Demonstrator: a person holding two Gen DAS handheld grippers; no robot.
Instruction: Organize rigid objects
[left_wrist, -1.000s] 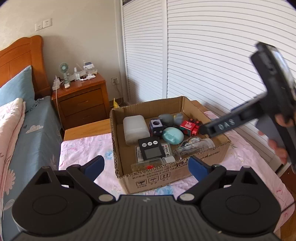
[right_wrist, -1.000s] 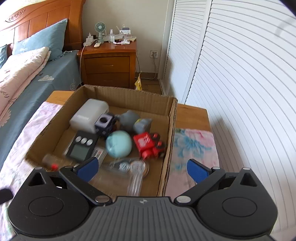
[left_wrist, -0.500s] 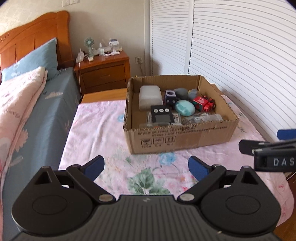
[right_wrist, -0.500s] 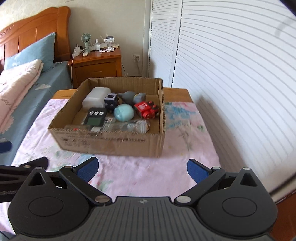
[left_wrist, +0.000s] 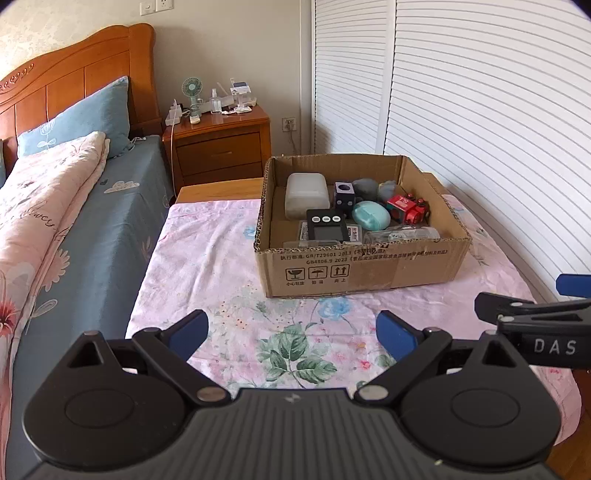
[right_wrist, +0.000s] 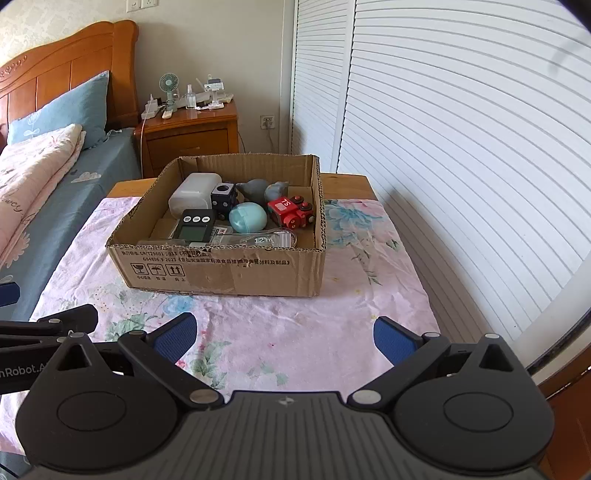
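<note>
- The left claw (left_wrist: 291, 332) is spread wide with nothing between its blue pads; it hangs over the flowered cloth on the worktop (left_wrist: 207, 266), short of the cardboard box (left_wrist: 362, 269).
- The right claw (right_wrist: 284, 338) is likewise wide open and empty, with the box (right_wrist: 225, 271) at its 12 o'clock, well apart.
- Judgement: no object is in hand, so this looks like either the start or the end of a sorting pass; which one I cannot tell.
- Everything rigid sits inside the box: a white case (left_wrist: 306, 194) at 11 o'clock, a black cube (left_wrist: 344, 197), a teal egg-shaped case (left_wrist: 370, 217), a red toy (left_wrist: 408, 208) at 2 o'clock, a black timer (left_wrist: 327, 229) and a clear bottle (left_wrist: 406, 234) lying against the near wall.
- A next pick would call for clearing the near wall and coming down from above; the tight packing probably leaves little finger room.
- Outward: a bed (left_wrist: 74, 229) at 9 o'clock, a nightstand (left_wrist: 221, 147) at 11, louvred doors (left_wrist: 480, 110) at 2.
</note>
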